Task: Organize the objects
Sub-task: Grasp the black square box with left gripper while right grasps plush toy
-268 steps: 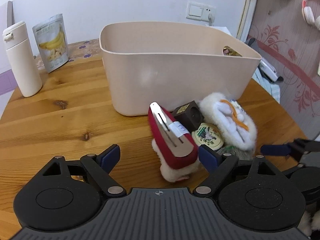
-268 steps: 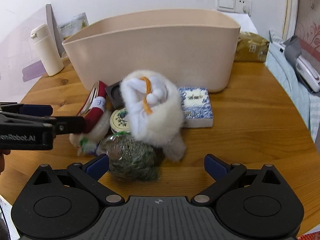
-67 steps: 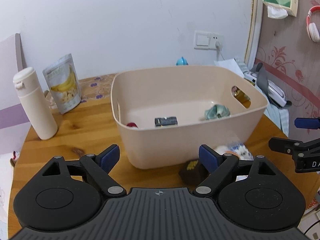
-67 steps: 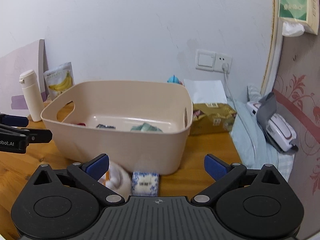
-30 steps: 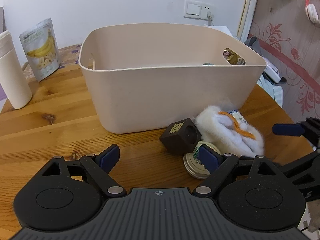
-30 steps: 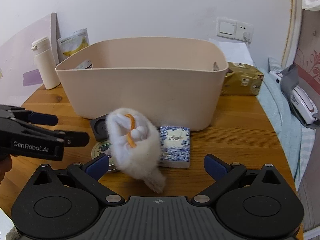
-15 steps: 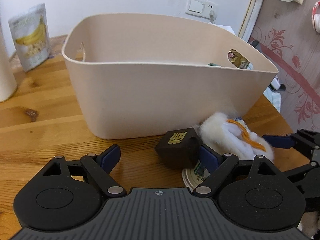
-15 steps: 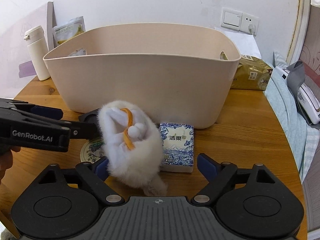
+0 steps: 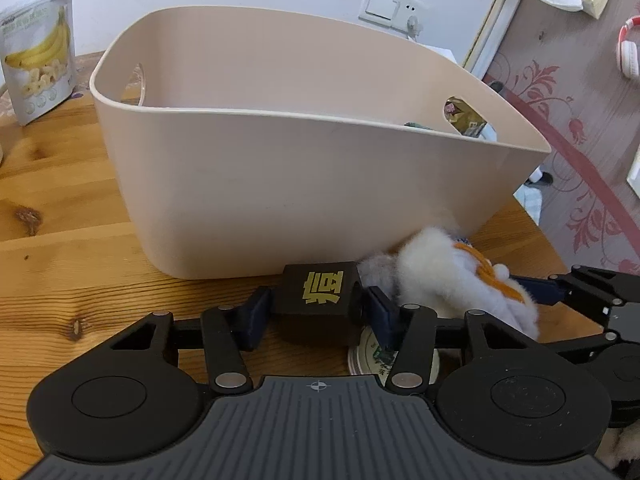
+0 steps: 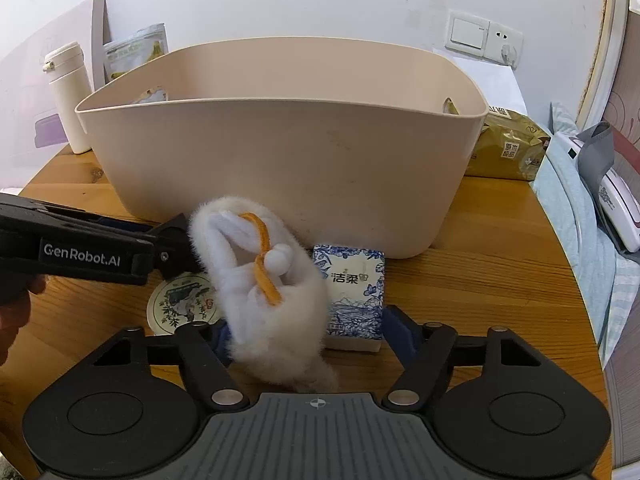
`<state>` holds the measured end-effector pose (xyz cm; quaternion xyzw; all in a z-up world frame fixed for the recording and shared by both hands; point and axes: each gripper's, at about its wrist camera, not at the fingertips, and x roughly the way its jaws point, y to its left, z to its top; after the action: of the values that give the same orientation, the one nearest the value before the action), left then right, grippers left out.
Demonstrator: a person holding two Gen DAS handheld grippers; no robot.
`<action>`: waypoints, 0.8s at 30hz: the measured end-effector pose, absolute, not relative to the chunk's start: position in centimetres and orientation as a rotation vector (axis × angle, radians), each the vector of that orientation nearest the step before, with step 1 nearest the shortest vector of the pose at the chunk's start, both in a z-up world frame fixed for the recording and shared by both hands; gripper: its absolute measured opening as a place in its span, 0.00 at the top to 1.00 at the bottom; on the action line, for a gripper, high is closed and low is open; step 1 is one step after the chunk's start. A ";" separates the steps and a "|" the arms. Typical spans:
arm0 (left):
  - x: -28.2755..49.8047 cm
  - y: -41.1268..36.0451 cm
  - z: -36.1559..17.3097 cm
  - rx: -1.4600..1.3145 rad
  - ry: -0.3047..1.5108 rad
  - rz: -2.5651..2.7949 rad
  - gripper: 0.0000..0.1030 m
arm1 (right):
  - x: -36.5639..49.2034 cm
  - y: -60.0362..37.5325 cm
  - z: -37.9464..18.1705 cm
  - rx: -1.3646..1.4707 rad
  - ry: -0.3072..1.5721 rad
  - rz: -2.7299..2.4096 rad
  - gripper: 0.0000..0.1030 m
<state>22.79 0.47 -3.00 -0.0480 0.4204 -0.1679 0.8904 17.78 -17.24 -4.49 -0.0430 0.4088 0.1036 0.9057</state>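
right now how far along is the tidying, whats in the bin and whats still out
Done: a green item peeks above the bin rim. In hand: left gripper shut on the dark cube; right gripper straddles the fluffy slipper. Left: round tin, tissue pack.

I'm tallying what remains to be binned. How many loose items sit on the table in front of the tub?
4. The dark cube sits between the left gripper's jaws; the round tin, the fluffy toy and the tissue pack lie before the tub. Others may be hidden.
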 end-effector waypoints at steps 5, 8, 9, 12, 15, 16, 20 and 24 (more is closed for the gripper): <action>22.3 0.4 -2.8 -0.080 0.868 -0.351 0.50 | 17.5 -17.3 -4.2 -0.115 0.844 0.212 0.51; 22.1 0.7 -2.8 -0.083 0.862 -0.345 0.52 | 17.2 -17.4 -3.9 -0.109 0.835 0.215 0.57; 22.0 0.7 -2.7 -0.084 0.860 -0.343 0.53 | 17.1 -17.5 -3.8 -0.108 0.829 0.214 0.60; 21.7 1.1 -2.8 -0.086 0.860 -0.337 0.57 | 16.7 -17.4 -3.1 -0.112 0.808 0.215 0.70; 21.4 1.2 -2.8 -0.082 0.860 -0.329 0.57 | 16.3 -17.3 -2.5 -0.114 0.789 0.216 0.77; 21.2 1.3 -2.8 -0.083 0.858 -0.329 0.57 | 16.2 -17.3 -2.4 -0.115 0.784 0.216 0.79; 20.6 1.6 -2.4 -0.086 0.841 -0.333 0.57 | 15.8 -17.5 -2.1 -0.104 0.775 0.218 0.88; 19.8 2.0 -1.8 -0.084 0.825 -0.326 0.57 | 15.2 -17.6 -1.7 -0.103 0.762 0.218 0.89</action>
<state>19.83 1.96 -1.81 -0.0405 0.3988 -0.1575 0.9025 15.17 -17.58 -1.72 -0.0503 0.3711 0.1060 0.9212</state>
